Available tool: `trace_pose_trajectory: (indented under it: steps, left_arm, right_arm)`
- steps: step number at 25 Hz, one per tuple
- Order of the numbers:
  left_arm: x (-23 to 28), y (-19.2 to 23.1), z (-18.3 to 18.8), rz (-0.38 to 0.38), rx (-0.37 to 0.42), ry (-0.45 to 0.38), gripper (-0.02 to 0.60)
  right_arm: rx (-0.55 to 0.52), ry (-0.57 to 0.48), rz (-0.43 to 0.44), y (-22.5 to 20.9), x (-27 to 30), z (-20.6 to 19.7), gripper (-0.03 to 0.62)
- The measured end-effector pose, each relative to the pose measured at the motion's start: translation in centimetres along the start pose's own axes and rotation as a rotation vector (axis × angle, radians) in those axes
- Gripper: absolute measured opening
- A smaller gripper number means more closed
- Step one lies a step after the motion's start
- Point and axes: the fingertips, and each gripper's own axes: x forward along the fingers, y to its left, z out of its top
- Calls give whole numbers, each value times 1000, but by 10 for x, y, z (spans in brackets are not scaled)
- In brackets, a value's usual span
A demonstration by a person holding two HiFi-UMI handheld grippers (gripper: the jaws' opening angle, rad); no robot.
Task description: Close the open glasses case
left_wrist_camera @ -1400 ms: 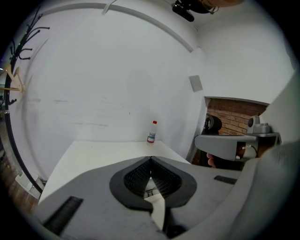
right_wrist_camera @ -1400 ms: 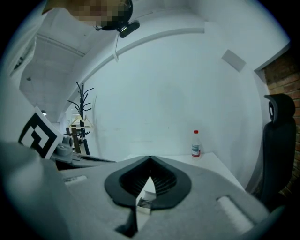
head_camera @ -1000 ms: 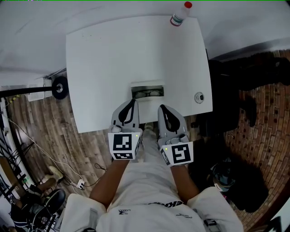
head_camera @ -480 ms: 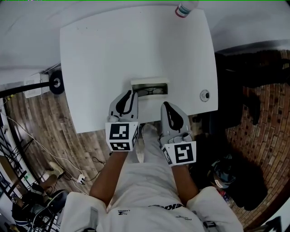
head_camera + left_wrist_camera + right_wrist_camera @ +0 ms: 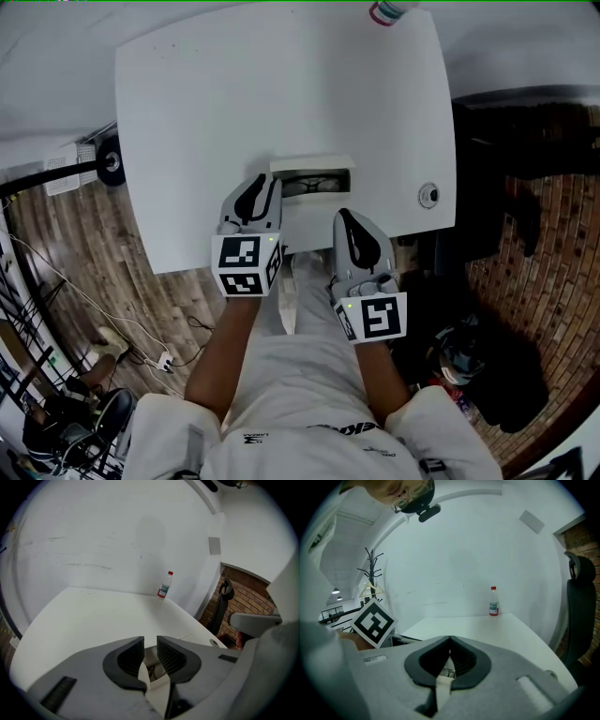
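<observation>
An open white glasses case (image 5: 310,164) lies near the front edge of the white table (image 5: 234,112), with dark glasses (image 5: 314,184) inside. Its lid (image 5: 307,221) lies flat toward me. My left gripper (image 5: 269,181) sits at the case's left end, jaws a narrow gap apart. In the left gripper view the case interior (image 5: 152,667) shows through that gap between the left gripper's (image 5: 150,645) fingers. My right gripper (image 5: 341,217) rests at the lid's right front corner, jaws touching at the tips. The right gripper (image 5: 450,641) holds nothing.
A plastic bottle (image 5: 389,11) with a red cap stands at the table's far right corner. A round cable grommet (image 5: 428,195) sits near the right edge. A dark office chair (image 5: 579,606) stands to the right over a brick-patterned floor (image 5: 553,244).
My left gripper has moved forward along the case's left side. The right gripper has stayed near the table's front edge.
</observation>
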Motion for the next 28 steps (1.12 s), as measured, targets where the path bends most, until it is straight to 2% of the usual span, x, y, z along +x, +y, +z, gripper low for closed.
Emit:
trace_pose_trajectory:
  steps: [9,16,28]
  left_arm:
    - [18,14,-11,-65,-87,56,80]
    - [25,12,-18,-124,-95,87,80]
    - [32,13,-21,-167,-99,101,80]
  right_arm:
    - [14,16,-5,-2,6,-6,0]
    - [15,27,-7,1,7,-12,0]
    - [16,33,-8,1,9,-13,0]
